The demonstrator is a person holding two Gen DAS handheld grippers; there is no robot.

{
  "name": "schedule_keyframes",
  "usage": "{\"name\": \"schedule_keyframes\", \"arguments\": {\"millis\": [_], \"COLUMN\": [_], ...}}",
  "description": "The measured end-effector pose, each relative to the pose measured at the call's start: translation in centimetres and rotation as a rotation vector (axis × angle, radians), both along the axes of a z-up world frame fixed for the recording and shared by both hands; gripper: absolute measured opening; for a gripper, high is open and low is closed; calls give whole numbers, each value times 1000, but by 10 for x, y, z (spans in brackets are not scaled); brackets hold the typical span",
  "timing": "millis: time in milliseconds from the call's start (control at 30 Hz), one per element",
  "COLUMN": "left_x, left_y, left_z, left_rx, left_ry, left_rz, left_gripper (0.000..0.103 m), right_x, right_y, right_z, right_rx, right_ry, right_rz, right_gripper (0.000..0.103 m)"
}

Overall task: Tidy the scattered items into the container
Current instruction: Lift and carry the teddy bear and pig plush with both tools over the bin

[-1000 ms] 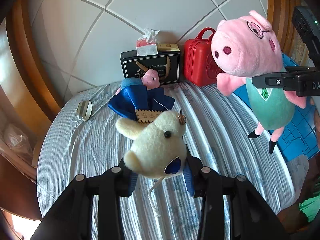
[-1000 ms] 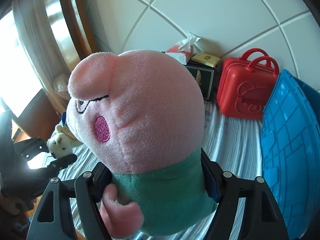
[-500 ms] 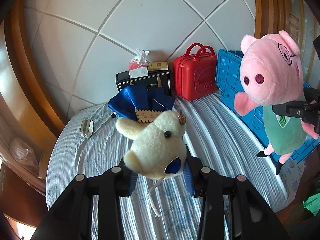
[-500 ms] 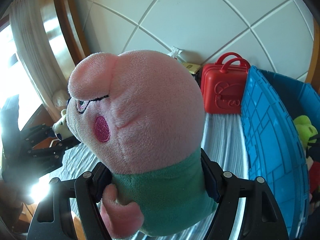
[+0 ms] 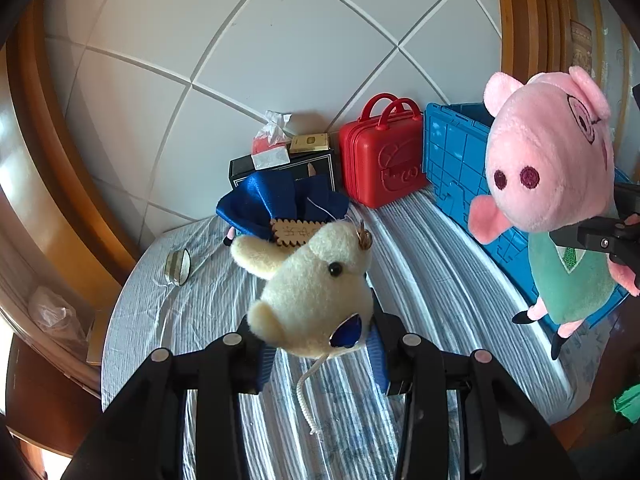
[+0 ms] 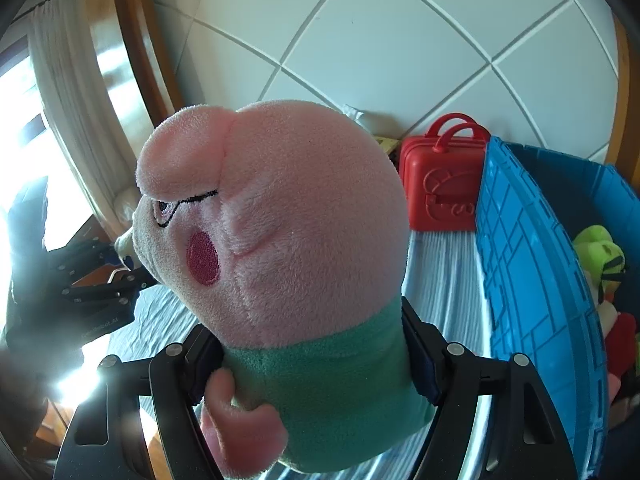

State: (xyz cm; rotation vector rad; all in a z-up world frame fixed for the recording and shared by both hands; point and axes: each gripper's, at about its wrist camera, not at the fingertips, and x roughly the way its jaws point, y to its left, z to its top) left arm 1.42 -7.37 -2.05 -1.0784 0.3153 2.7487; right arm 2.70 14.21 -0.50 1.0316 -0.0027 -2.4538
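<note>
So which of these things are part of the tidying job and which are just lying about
Part of the job:
cream plush mouse in left gripper
pink plush pig in right gripper
blue plastic crate

Lying about:
red plastic toy suitcase
black gift box

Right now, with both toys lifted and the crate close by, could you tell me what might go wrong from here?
1. The pink pig plush is clamped only at its green body by the right gripper; its big head could tip it out.
2. The dangling legs might catch the blue crate wall.
3. The left gripper pinches the cream plush low, and its white cord hangs loose and could snag.
</note>
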Motion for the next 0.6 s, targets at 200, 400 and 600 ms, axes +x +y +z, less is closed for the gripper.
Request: {"name": "schedule_keyframes", "arguments": {"millis": [200, 400, 600], "left_x": [2, -1, -9], "left_y": [18, 47, 91], "left_z": [11, 21, 34], "left_rx": [-15, -40, -39], "left_ry": [26, 42, 63], "left_rz": [12, 2, -43], "left_gripper": [38, 38, 38], "right_x": [-2, -5, -11], "right_y": [21, 53, 94], "right_z": [6, 13, 22], "right_rx": [-15, -39, -56], "right_ry": [16, 32, 55], "right_rz": [-1, -12, -39], "right_gripper": [76, 76, 77]}}
